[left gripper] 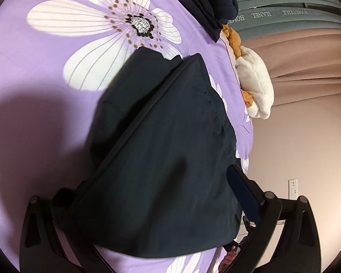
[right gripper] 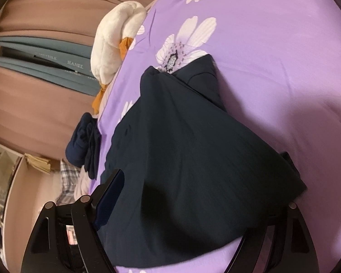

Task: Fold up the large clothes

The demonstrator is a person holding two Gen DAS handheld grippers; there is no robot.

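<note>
Left wrist view: dark navy folded fabric garment (left gripper: 161, 159) lies on purple floral bedsheet (left gripper: 45, 118) near the bed edge, draped between the wide-spread left gripper (left gripper: 152, 195) jaws; grip unclear. Right gripper (right gripper: 200, 173) likewise wide, fabric between. White plush toy (right gripper: 111, 43) at bed edge. No containers discernible.

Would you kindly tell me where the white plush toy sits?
The white plush toy lies at the purple sheet's edge, beyond the dark garment, before the curtain.
</note>
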